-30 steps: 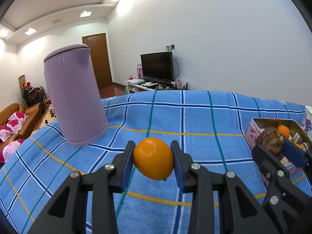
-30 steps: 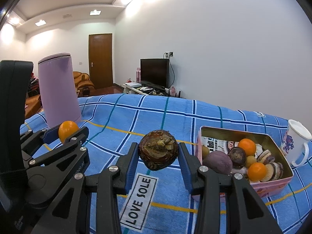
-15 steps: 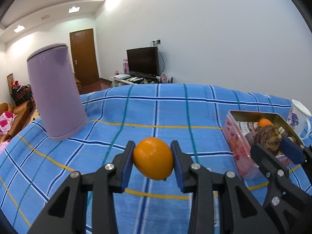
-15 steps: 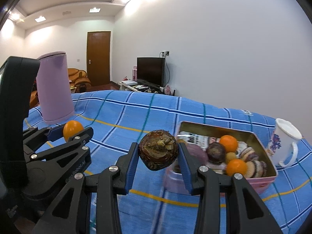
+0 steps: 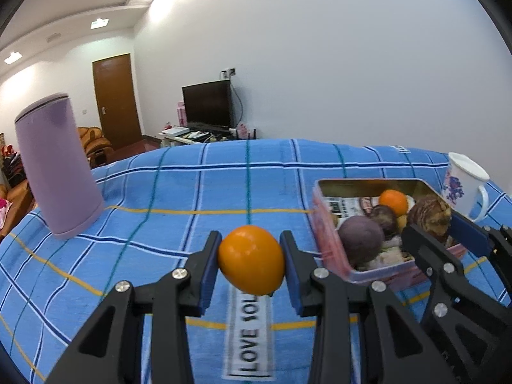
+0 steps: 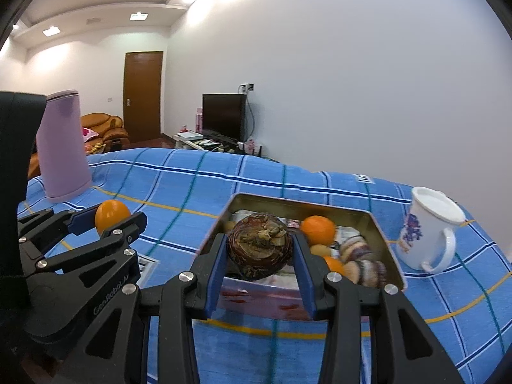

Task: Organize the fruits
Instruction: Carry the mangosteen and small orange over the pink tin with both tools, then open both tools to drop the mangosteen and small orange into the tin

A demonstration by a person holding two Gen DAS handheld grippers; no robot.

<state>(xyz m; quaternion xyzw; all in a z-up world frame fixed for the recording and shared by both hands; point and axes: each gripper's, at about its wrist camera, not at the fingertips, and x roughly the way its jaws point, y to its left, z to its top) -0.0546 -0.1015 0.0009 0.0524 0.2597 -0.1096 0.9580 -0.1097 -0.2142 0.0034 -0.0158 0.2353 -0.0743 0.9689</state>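
My left gripper is shut on an orange and holds it above the blue checked cloth, left of the pink tin box. My right gripper is shut on a brown mangosteen and holds it over the near left part of the tin. The tin holds oranges, a purple fruit and other fruits. The left gripper with its orange shows at the left of the right wrist view. The mangosteen shows at the right of the left wrist view.
A tall lilac kettle stands at the far left of the table. A white flowered mug stands right of the tin. A "LOVE SOLE" label lies on the cloth below the left gripper. A TV and sofa are behind.
Both grippers have moved right toward the tin, each still holding its fruit. The mangosteen is now over the tin; the tin is nearer in both views.
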